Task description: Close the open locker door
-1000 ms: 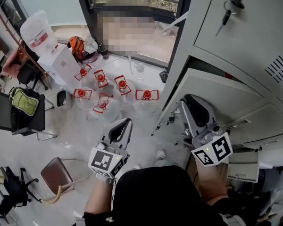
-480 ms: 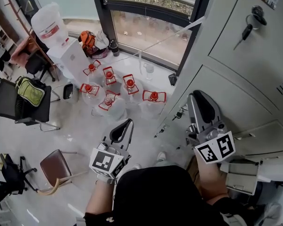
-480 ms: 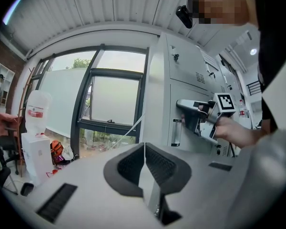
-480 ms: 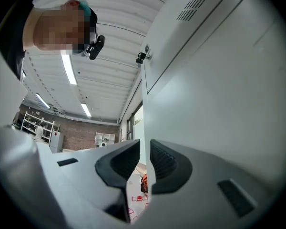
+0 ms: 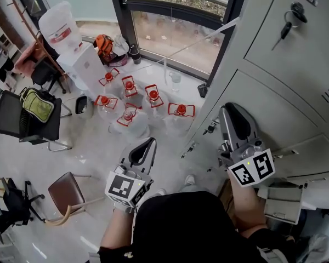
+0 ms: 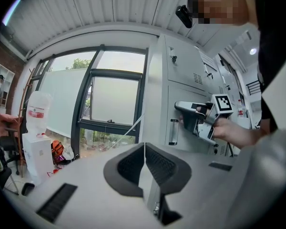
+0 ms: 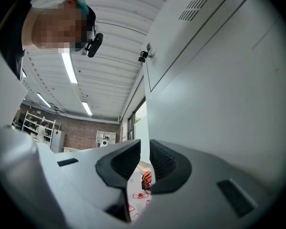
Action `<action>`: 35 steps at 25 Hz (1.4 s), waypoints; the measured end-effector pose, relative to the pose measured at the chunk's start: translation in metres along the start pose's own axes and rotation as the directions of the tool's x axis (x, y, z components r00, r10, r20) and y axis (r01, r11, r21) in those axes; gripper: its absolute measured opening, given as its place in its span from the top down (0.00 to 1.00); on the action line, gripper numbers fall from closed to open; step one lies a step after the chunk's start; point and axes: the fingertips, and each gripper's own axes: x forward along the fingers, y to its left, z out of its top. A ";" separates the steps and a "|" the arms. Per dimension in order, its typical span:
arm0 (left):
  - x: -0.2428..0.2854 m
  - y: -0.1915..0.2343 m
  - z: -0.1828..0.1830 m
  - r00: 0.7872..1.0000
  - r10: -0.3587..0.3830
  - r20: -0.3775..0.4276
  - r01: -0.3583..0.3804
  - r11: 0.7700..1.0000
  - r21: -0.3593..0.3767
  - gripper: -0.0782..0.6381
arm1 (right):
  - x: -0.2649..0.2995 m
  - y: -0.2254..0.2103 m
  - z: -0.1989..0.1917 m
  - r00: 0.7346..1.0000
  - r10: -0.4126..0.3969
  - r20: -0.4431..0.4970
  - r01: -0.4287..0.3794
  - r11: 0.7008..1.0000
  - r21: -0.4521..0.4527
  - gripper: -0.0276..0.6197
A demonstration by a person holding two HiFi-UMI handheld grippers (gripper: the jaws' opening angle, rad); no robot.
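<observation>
Overhead, the head view puts the right gripper [image 5: 231, 110] against the grey locker door [image 5: 274, 100] at the frame's right, and the left gripper [image 5: 149, 143] over the floor near water jugs [image 5: 132, 114]. Only the left gripper view shows the door's handle [image 6: 173, 131], and its own jaws pressed together, empty. The right gripper view shows its jaws a sliver apart, empty, with the door filling the right side.

The locker door [image 5: 288, 119] blocks the right gripper [image 5: 227, 109] close against it, while bare floor [image 5: 93, 153] opens around the left gripper [image 5: 149, 142], short of clustered water bottles [image 5: 132, 122].
</observation>
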 end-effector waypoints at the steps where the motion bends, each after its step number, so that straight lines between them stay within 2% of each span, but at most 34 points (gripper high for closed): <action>1: -0.002 -0.001 0.000 1.000 -0.007 0.000 0.007 1.000 0.001 0.85 | -0.002 0.003 -0.001 1.000 -0.002 -0.004 0.002 1.000 -0.006 0.84; 10: -0.018 -0.022 -0.002 0.991 -0.132 -0.014 0.132 0.991 0.011 0.85 | -0.044 0.031 -0.007 0.996 -0.085 -0.035 0.084 0.996 -0.038 0.85; 14: -0.026 -0.035 -0.010 0.974 -0.226 -0.036 0.226 0.974 0.012 0.85 | -0.075 0.048 -0.012 0.986 -0.161 -0.048 0.158 0.986 -0.060 0.85; 17: -0.029 -0.051 -0.020 0.952 -0.299 -0.061 0.300 0.954 0.014 0.85 | -0.107 0.057 -0.018 0.972 -0.229 -0.058 0.225 0.972 -0.067 0.84; 22: -0.024 -0.095 -0.035 0.896 -0.434 -0.091 0.437 0.899 0.022 0.85 | -0.167 0.064 -0.030 0.935 -0.346 -0.081 0.339 0.937 -0.086 0.84; 28: -0.016 -0.159 -0.046 0.805 -0.579 -0.129 0.587 0.809 0.027 0.85 | -0.236 0.064 -0.031 0.874 -0.476 -0.095 0.467 0.878 -0.101 0.85; 32: -0.010 -0.207 -0.048 0.747 -0.649 -0.142 0.659 0.752 0.032 0.85 | -0.282 0.059 -0.023 0.835 -0.542 -0.094 0.532 0.840 -0.110 0.85; 35: -0.007 -0.244 -0.049 0.712 -0.688 -0.142 0.697 0.716 0.024 0.85 | -0.313 0.055 -0.014 0.811 -0.577 -0.100 0.566 0.816 -0.117 0.84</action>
